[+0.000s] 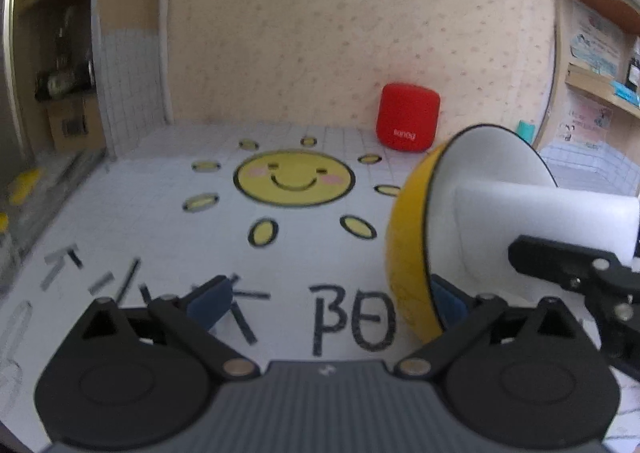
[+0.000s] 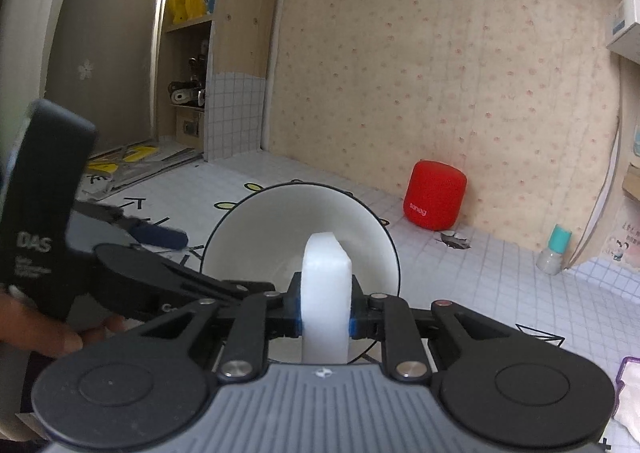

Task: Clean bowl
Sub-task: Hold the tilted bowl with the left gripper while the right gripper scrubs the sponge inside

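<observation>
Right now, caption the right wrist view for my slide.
Right tongs clamp a white sponge inside the tilted bowl; red speaker by the wall.

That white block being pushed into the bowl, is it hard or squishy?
Probably squishy: the white sponge block looks pinched narrower where the right gripper clamps it. Its matte, foam-like surface suggests it is light and not slippery. Pressed into the tilted bowl, it would likely flex rather than scratch.

Soft, even daylight; overall slight blur (fisheye bending edges), corners vignetted dark.
</observation>
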